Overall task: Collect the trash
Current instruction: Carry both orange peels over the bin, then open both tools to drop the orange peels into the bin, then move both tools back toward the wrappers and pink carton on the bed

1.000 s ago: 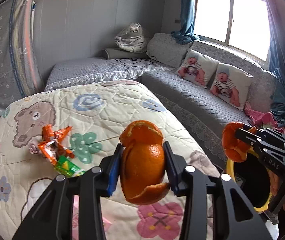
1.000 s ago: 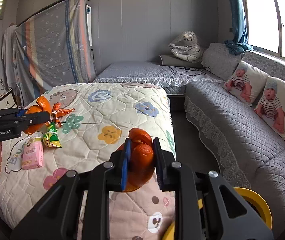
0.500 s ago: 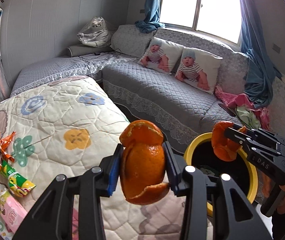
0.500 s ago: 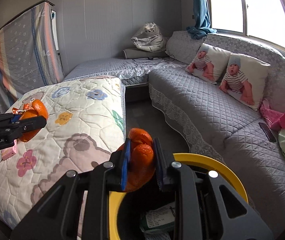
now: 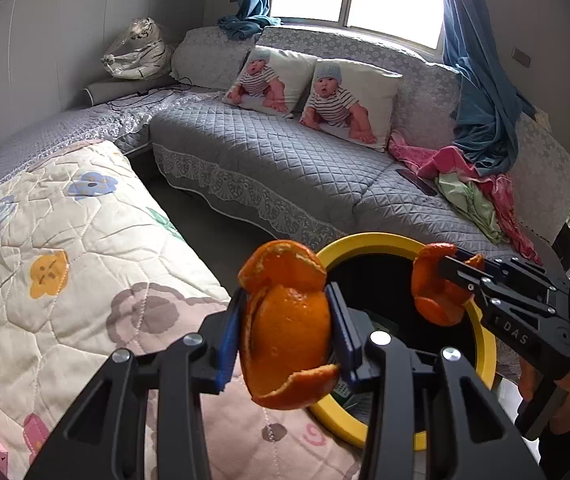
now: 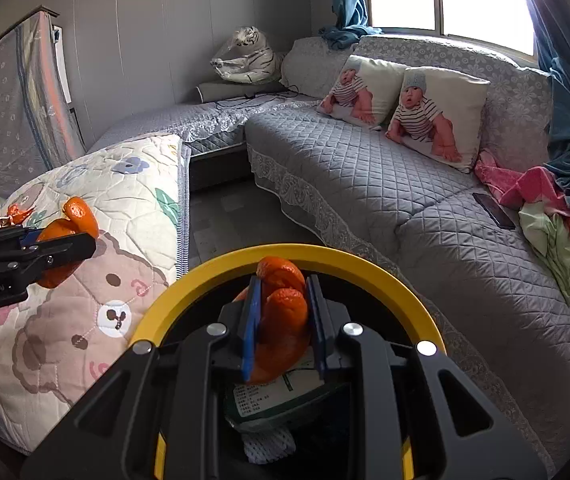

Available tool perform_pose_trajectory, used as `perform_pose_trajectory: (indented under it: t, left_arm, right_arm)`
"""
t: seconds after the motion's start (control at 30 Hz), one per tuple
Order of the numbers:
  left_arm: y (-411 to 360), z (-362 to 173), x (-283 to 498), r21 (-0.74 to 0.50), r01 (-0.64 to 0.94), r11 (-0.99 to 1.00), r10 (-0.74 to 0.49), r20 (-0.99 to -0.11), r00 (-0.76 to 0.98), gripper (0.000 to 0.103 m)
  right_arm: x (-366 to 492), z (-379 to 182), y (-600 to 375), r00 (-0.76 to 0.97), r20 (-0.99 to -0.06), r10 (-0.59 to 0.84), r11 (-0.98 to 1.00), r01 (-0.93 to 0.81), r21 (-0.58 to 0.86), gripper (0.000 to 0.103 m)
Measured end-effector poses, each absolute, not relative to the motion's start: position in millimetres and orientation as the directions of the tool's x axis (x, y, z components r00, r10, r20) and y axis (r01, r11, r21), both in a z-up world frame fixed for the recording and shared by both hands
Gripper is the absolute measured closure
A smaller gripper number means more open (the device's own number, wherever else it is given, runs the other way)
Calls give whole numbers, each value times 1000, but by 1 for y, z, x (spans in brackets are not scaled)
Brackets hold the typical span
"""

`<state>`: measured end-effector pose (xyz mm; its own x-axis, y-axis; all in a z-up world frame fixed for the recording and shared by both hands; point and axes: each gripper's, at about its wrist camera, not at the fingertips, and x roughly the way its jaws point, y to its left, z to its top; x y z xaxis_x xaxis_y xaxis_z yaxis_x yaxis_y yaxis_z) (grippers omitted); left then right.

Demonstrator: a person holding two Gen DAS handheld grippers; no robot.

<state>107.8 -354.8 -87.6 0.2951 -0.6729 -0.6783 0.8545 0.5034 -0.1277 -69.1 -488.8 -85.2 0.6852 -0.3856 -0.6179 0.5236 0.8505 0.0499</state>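
A grey quilted sofa (image 5: 285, 160) runs along the far side under the window, with two cushions printed with baby photos (image 5: 313, 92), a plastic-wrapped toy tiger (image 5: 137, 56) at its corner, a heap of pink and green clothes (image 5: 473, 188) and a dark phone (image 5: 419, 182) lying flat on the seat. Blue curtains (image 5: 481, 92) hang down onto the sofa back. Nearer, a bed under a cartoon-print quilt (image 5: 65, 248) fills the left side, with snack wrappers (image 6: 11, 213) on it (a green one and a pink box show only at the frame edge in the left view).

Between bed and sofa stands a black bin with a yellow rim (image 6: 369, 264); inside it lie a greenish packet (image 6: 281, 396) with small print too fine to read and a piece of white mesh.

The left claw (image 5: 287, 322) is clamped on a large orange peel (image 5: 285, 328), held above the quilt's edge, just beside the bin rim. The right claw (image 6: 281, 316) is nearly closed, pinching a smaller orange peel (image 6: 283, 312) directly above the bin's mouth. The left tool's side reads "GenRobot.AI"; the right one's shows "DAS".
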Motion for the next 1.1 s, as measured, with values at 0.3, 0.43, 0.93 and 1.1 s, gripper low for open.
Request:
perform_pose_trajectory:
  t: [0.3, 0.43, 0.93, 1.1]
  left_arm:
    - [-386, -104, 92, -131, 876, 464, -664, -705, 247, 65]
    - [-394, -107, 90, -139, 875, 464, -660, -713, 236, 65]
    - [-400, -107, 88, -153, 862, 484, -667, -702, 250, 39]
    - [-393, -104, 93, -160, 843, 513, -668, -691, 275, 29]
  right_arm:
    - [-74, -104, -494, 652, -655, -382, 835, 547, 57, 82]
    - [-75, -110, -497, 640, -667, -380, 829, 556, 62, 82]
    - [-80, -113, -507, 623, -679, -389, 805, 588, 79, 76]
    - [-86, -107, -511, 625, -662, -414, 786, 612, 86, 57]
